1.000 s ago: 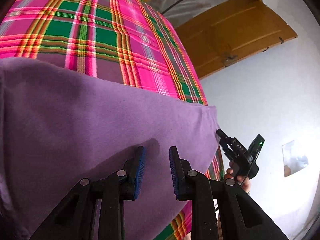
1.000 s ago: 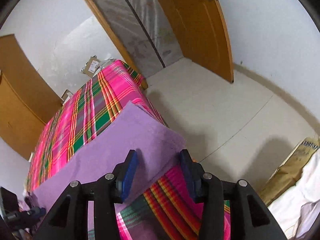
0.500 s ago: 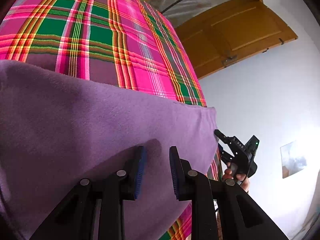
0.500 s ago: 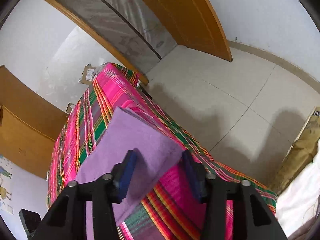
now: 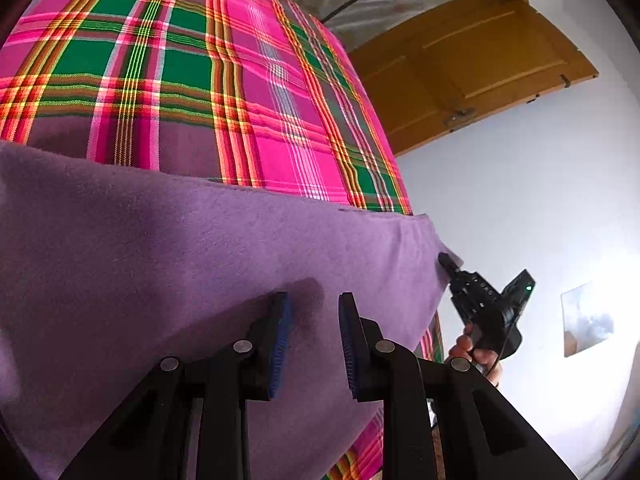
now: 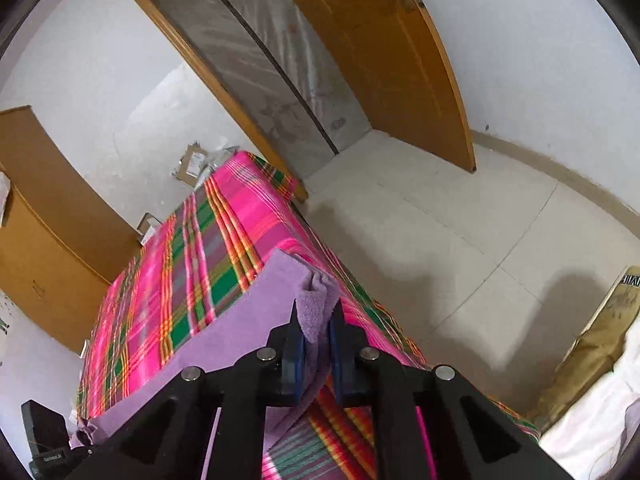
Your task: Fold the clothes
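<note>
A purple fleece cloth (image 5: 180, 260) lies spread over a bed with a pink and green plaid cover (image 5: 200, 80). My left gripper (image 5: 314, 298) hovers open just above the cloth, nothing between its blue pads. In the right wrist view the same cloth (image 6: 240, 320) runs along the bed's near edge. My right gripper (image 6: 316, 308) is shut on its bunched corner, lifted slightly off the plaid cover (image 6: 192, 248). From the left wrist view that right gripper (image 5: 444, 260), held by a hand, pinches the cloth's far corner.
Past the bed's edge is bare tiled floor (image 6: 460, 220), with an open wooden door (image 6: 400, 60) and a plastic-covered doorway (image 6: 272, 60) beyond. A wooden cabinet (image 6: 48, 200) stands on the bed's far side. A brown bag (image 6: 592, 340) and white fabric (image 6: 592, 420) lie at the right.
My right gripper was open over the cloth's corner and has now shut on it, bunching the fleece between its pads. The left gripper stays open over the cloth, barely moved.
</note>
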`<action>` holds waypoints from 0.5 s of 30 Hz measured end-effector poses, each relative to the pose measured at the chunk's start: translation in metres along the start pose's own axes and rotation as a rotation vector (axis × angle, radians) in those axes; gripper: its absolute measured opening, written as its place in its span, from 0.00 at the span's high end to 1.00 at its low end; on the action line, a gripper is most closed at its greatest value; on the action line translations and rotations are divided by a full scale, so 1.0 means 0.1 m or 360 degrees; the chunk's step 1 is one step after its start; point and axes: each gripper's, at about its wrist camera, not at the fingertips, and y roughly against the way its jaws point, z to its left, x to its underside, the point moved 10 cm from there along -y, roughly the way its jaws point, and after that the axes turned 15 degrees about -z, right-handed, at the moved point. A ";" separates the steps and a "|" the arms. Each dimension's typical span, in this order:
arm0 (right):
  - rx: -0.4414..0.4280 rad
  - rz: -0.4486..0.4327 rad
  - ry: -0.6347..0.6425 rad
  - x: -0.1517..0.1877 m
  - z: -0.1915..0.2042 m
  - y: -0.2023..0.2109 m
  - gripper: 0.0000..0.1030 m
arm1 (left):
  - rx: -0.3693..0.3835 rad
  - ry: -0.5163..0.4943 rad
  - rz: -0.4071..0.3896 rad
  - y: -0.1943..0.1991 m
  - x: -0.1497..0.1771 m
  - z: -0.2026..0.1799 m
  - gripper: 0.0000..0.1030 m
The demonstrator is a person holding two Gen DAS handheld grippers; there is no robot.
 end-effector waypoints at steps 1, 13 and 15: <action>0.0016 0.0022 -0.0007 0.03 -0.04 -0.03 0.90 | 0.0005 0.0000 0.0002 0.01 0.00 0.00 0.77; -0.0043 -0.0078 0.0116 -0.06 0.18 0.14 0.89 | -0.0006 -0.0008 -0.0002 -0.02 -0.01 -0.05 0.77; -0.0057 -0.0105 0.0158 -0.08 0.26 0.18 0.89 | 0.0001 -0.0002 -0.0002 -0.01 0.00 -0.06 0.77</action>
